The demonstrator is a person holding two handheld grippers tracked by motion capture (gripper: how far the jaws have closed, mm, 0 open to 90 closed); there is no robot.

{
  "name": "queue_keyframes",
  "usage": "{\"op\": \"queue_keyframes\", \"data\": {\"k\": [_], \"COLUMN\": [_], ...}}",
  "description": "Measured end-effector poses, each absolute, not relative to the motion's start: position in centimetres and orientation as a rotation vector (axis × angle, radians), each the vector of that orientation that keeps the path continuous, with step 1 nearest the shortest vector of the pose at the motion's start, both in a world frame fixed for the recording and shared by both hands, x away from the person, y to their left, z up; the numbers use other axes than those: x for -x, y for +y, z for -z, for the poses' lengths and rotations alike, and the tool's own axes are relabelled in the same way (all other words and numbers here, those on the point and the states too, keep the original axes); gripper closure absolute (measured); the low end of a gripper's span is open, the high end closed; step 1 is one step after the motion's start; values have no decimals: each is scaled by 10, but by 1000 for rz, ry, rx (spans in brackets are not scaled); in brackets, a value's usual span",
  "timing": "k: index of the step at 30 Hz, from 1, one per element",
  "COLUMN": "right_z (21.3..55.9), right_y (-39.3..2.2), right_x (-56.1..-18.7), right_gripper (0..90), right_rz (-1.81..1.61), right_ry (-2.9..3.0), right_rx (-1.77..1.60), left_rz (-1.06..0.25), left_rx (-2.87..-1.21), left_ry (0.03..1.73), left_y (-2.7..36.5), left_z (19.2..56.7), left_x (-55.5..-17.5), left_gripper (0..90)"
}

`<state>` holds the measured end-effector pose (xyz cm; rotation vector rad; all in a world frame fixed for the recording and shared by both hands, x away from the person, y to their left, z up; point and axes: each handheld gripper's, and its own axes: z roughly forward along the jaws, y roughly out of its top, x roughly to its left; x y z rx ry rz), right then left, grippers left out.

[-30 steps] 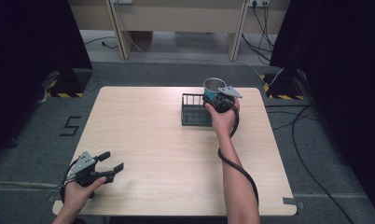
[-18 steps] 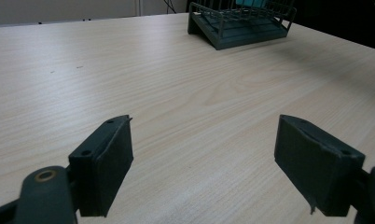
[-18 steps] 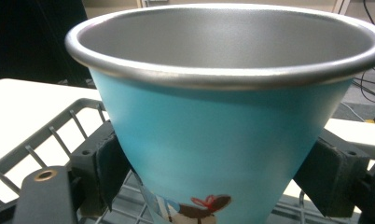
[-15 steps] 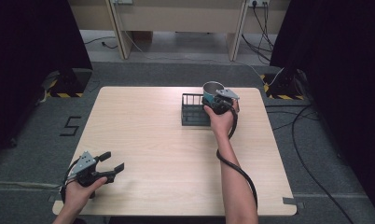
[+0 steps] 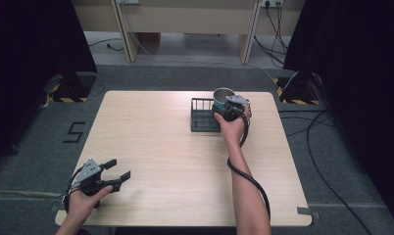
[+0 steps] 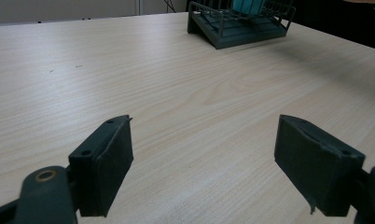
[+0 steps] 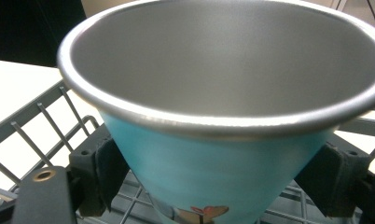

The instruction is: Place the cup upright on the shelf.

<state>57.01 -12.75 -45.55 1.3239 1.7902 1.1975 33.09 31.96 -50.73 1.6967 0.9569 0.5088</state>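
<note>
The right tool (image 7: 213, 186) was clamped on the cup (image 7: 223, 93), holding it upright inside the rack (image 5: 203, 117) at the counter's (image 5: 175, 147) far side; only letting go seemed left; the left tool (image 5: 117, 172) sat apart, idle.

Light wooden table (image 5: 151, 147) on grey floor (image 5: 33, 147); black "5" mark (image 5: 73, 132) left.
</note>
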Motion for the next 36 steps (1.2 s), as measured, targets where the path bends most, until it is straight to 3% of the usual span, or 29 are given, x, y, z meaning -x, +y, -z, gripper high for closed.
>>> {"op": "queue_keyframes", "data": {"k": [9, 36], "right_z": [458, 443], "right_y": [-124, -129], "right_x": [-568, -541], "right_gripper": [149, 152], "right_rz": [-1175, -1219], "right_ry": [1824, 1809], "right_rx": [-1332, -1433], "left_rz": [-512, -518], "left_rx": [-1698, -1698], "left_ry": [961, 964], "left_y": [319, 319], "left_z": [508, 507], "left_x": [-331, -331], "left_gripper": [188, 189]}}
